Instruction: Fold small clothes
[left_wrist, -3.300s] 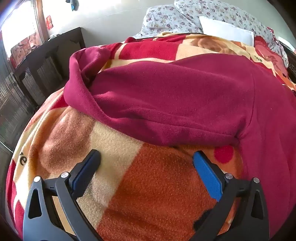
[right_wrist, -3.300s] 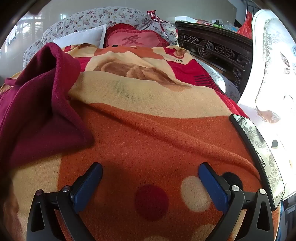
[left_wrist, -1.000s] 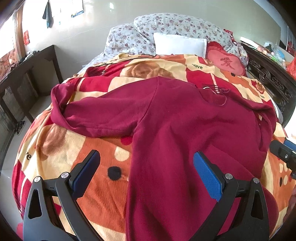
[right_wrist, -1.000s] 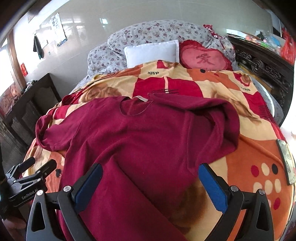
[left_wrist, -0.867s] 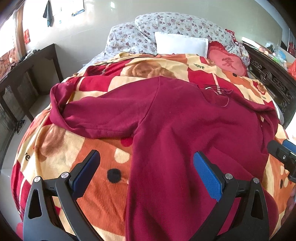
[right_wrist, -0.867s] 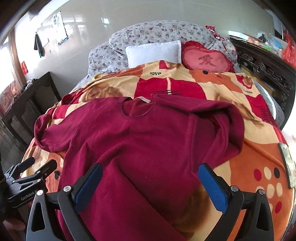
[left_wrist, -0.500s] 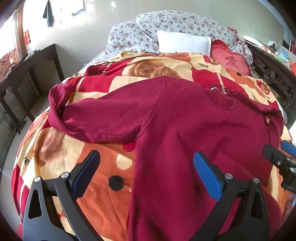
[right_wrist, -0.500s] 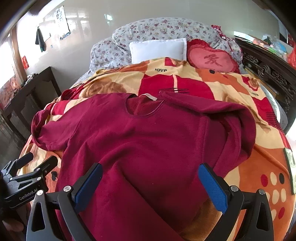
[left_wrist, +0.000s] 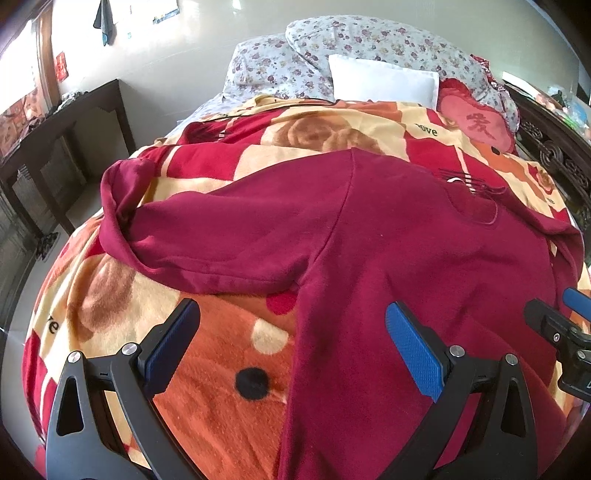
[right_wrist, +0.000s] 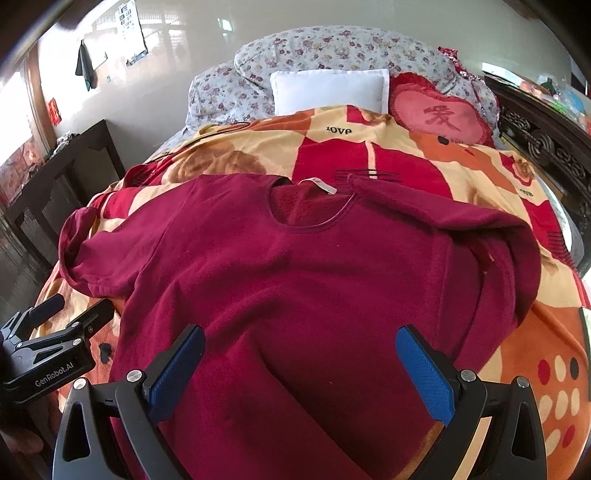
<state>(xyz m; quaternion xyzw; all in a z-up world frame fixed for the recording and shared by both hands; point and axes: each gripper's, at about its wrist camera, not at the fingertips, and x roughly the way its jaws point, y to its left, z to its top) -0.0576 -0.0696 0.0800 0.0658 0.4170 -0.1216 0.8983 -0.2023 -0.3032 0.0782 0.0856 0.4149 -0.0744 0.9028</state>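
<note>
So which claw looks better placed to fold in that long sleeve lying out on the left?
Probably the left claw: open, it hangs just below the dark red fleece sweater's outstretched left sleeve. The right claw, also open, sits over the sweater's body, farther away.

Bright left-side daylight, fisheye-warped edges

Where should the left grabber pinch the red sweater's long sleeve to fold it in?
Probably at the cuff end of the sleeve, coming from the outer left side. That sleeve lies stretched out sideways from the dark red sweater, and its end is bunched and raised off the blanket, giving the open left gripper an edge to close on.
</note>
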